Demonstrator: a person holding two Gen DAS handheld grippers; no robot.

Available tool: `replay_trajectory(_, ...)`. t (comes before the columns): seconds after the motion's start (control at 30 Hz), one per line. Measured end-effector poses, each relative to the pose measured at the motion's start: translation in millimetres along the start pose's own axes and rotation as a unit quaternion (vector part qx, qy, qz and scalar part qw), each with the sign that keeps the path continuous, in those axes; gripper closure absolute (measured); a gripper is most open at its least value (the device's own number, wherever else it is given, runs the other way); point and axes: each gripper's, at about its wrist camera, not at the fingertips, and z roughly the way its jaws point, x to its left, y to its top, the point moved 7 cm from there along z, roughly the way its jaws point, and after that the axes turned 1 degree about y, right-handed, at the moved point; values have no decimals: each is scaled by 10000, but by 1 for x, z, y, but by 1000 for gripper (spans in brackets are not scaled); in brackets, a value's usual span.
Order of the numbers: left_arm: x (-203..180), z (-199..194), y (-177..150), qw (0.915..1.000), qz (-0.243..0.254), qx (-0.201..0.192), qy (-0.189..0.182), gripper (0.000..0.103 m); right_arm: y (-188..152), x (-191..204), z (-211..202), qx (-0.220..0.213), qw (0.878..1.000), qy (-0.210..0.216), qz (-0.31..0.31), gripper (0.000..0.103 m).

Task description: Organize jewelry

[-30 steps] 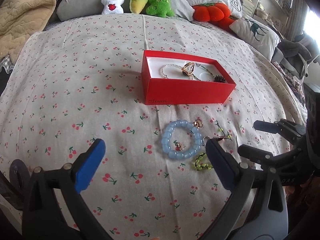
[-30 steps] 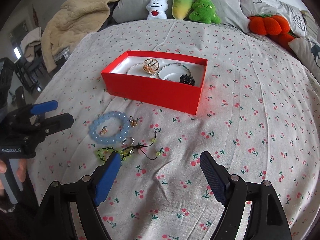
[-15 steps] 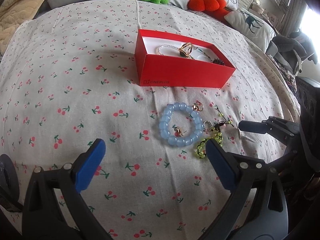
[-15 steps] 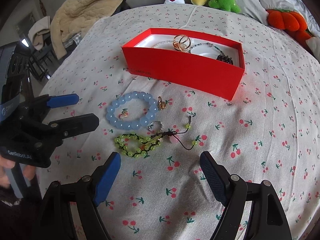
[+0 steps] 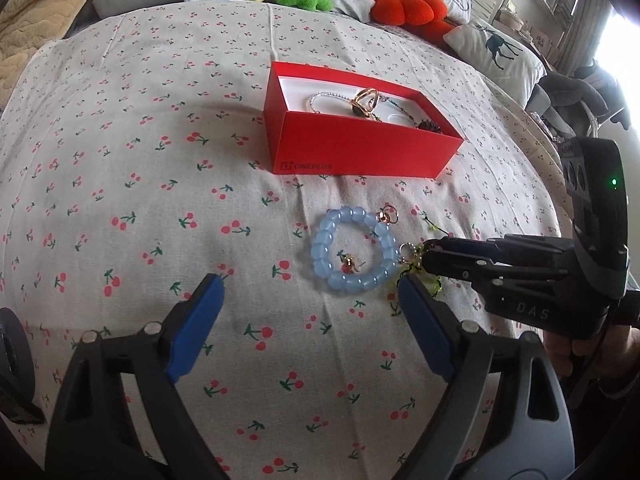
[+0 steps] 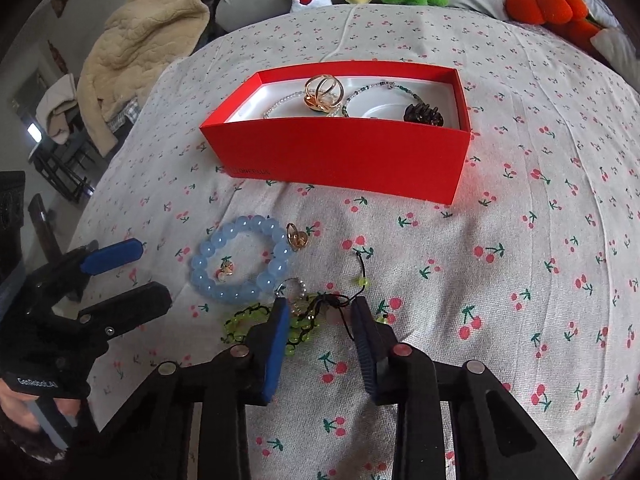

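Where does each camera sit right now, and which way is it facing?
Left wrist: behind the open left tongs, facing the red box across the bed; right tongs at right.
Right wrist: behind the right tongs, low over the green bracelet; left tongs at left.
Shared: box, blue bracelet.

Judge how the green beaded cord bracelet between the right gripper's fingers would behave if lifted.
The green beaded cord bracelet lies crumpled, so it probably droops limply. Its loose black cord tail may dangle and snag the small ring beside it. The right gripper has only partly closed.

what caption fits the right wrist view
Right gripper straddles the green beaded bracelet beside the blue bead bracelet.
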Motion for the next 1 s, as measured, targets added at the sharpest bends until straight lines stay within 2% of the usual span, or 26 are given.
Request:
replay_trajectory(0.13,-3,0,0,10000,46,-10,-62,17,0,4,0,3,9999,96,-106,84)
replay_trajectory(0.23,-5,0,0,9999,58,10,-126,24,1,5,-2,-43,9998,84,-196,90)
replay_trajectory(0.3,-5,1,1,9998,57,3,-176,31,3,5,-7,-102,9996,60,-246,93)
replay_trajectory(0.33,-6,1,2,9998,57,-2,-194,33,3,2,-10,-130,9996,51,-236,98)
replay_trajectory(0.5,-11,3,11,9995,152,-18,-287,57,4,-16,-26,-253,9996,-51,-84,98)
replay_trajectory(0.6,-14,11,20,9993,143,25,-339,62,6,-27,-35,-332,9994,-29,11,98)
replay_trajectory(0.7,-18,24,29,9992,177,134,-342,62,5,-32,-42,-354,9992,138,131,97)
replay_trajectory(0.77,-21,33,33,9992,259,208,-241,62,5,-37,-45,-345,9988,225,255,90)
replay_trajectory(0.9,-19,53,28,9987,211,461,-46,62,5,-39,-49,-283,9985,349,326,87)
replay_trajectory(0.97,-20,56,27,9988,244,423,72,63,5,-38,-50,-262,9983,383,340,81)
replay_trajectory(1.0,-21,55,26,9986,311,405,166,68,5,-38,-49,-253,9982,408,355,70)
